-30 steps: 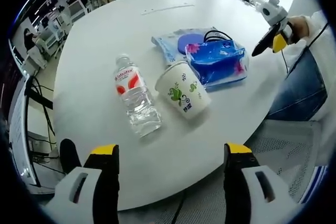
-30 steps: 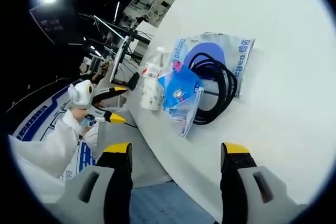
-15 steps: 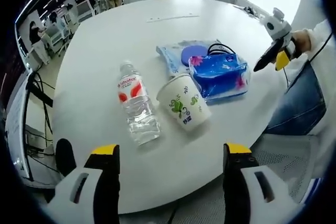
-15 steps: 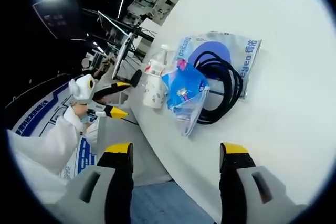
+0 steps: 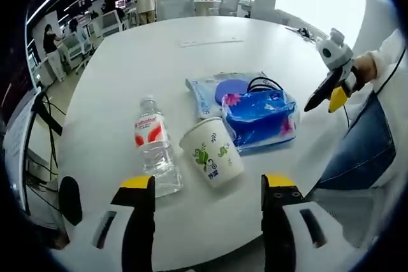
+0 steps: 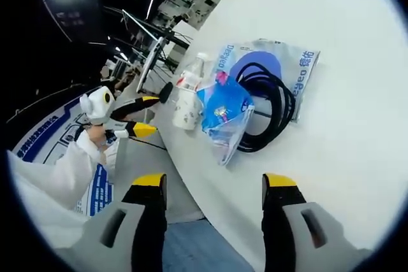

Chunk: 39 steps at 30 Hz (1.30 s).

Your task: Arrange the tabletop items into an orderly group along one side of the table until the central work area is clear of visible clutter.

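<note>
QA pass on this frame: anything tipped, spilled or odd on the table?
The water bottle and the paper cup both lie on their sides near the table edge. No spill visible. A black cable sits loosely coiled on a flat blue packet.

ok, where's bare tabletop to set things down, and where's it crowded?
Bare: the wide white table beyond the water bottle and the flat packet. Crowded: near edge, where bottle, paper cup, blue bag and black cable bunch together.
</note>
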Tool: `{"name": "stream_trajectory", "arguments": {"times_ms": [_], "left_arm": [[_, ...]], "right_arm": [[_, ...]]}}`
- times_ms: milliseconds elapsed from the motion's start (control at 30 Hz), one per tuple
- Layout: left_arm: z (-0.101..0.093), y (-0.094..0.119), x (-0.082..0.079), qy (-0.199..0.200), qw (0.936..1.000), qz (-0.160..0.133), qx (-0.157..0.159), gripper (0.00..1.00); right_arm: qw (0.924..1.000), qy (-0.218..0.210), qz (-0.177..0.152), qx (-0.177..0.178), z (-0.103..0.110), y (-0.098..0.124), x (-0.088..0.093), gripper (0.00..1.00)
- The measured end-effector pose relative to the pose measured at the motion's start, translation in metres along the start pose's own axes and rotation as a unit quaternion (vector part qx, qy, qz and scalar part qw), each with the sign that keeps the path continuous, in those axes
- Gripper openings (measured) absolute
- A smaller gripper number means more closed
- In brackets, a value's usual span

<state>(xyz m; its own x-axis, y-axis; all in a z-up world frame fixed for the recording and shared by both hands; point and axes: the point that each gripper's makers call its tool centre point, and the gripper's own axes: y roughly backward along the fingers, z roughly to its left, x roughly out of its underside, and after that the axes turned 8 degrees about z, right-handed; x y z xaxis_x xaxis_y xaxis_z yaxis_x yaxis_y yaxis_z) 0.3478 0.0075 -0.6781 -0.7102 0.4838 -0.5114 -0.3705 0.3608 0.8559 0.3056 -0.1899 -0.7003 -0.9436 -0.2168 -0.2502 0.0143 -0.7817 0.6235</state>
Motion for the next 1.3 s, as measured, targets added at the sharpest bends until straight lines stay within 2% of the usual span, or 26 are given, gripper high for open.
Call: {"name": "stream_trajectory", "arguments": {"times_ms": [133,200,333,467,767,833,933,1033,1167,1300], "left_arm": [[-0.008,-0.006,-0.011,-0.004,0.9999,-0.015,0.002,0.64],[-0.01,-0.008,-0.019,-0.009,0.9995,-0.028,-0.001,0.62],[-0.015,-0.013,-0.034,-0.008,0.9988,-0.049,-0.001,0.58],[-0.016,-0.023,-0.041,-0.014,0.9987,-0.049,-0.011,0.58],[-0.029,-0.04,-0.064,-0.037,0.9977,-0.057,-0.005,0.51],[-0.031,-0.045,-0.067,-0.048,0.9974,-0.052,-0.006,0.49],[-0.034,-0.054,-0.066,-0.087,0.9958,-0.025,-0.013,0.47],[-0.039,-0.062,-0.068,-0.093,0.9955,-0.016,-0.009,0.46],[-0.041,-0.073,-0.06,-0.123,0.9921,0.019,-0.015,0.44],[-0.041,-0.081,-0.057,-0.132,0.9905,0.035,-0.017,0.42]], "right_arm": [[0.9999,0.011,0.002,0.001,0.002,-0.001,0.001,0.57],[0.9987,0.048,0.011,0.01,0.0,-0.001,0.002,0.57],[0.9984,0.054,0.009,0.014,0.001,-0.001,0.003,0.56],[0.9976,0.065,0.009,0.024,0.0,0.0,0.001,0.56],[0.9951,0.091,-0.003,0.039,0.0,0.003,-0.007,0.5],[0.9949,0.093,-0.004,0.039,0.003,0.003,-0.008,0.49],[0.9944,0.098,-0.003,0.038,0.004,0.002,-0.008,0.47],[0.9937,0.104,-0.001,0.041,0.006,0.002,-0.009,0.47],[0.9937,0.103,-0.008,0.043,0.006,0.002,-0.012,0.45],[0.994,0.098,-0.021,0.043,0.005,0.004,-0.018,0.43]]}}
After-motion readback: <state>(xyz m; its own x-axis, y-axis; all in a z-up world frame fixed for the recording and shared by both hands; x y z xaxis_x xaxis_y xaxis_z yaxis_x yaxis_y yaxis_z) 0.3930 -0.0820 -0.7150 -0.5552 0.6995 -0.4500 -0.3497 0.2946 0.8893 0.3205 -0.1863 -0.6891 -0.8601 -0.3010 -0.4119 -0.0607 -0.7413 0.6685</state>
